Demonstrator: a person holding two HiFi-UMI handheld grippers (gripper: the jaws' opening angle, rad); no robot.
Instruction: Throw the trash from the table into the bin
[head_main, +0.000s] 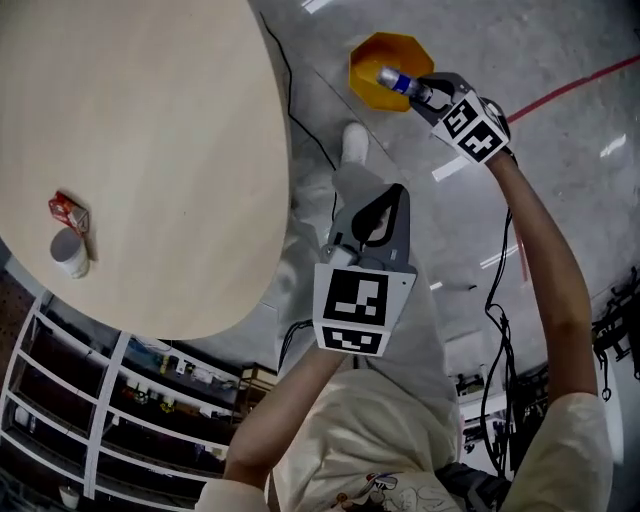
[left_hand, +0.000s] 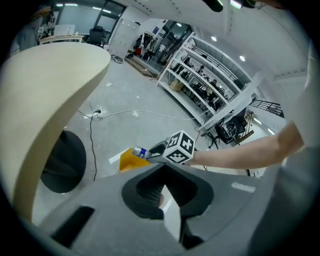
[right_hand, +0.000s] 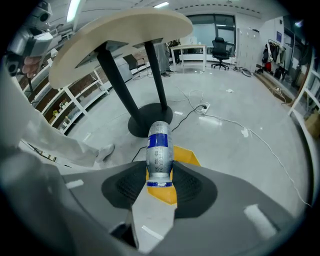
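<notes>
A silver bottle (head_main: 395, 80) with a blue band is held neck-first in my right gripper (head_main: 420, 92), right over the yellow bin (head_main: 365, 60) on the floor. In the right gripper view the bottle (right_hand: 159, 152) stands between the jaws of the gripper (right_hand: 159, 175), with the bin (right_hand: 187, 156) just beyond. My left gripper (head_main: 398, 192) hangs lower at mid-frame over the person's leg, its jaws together and nothing in them. The left gripper view shows the bottle (left_hand: 140, 152) and the bin (left_hand: 129, 161) ahead. A red carton (head_main: 68, 210) and a white cup (head_main: 70, 252) sit on the round table (head_main: 150, 130).
The table's dark pedestal base (right_hand: 150, 120) stands close behind the bin. Black and white cables (head_main: 300, 110) trail over the grey floor. White shelving (head_main: 60, 400) runs along the lower left. The person's shoe (head_main: 355, 140) is beside the bin.
</notes>
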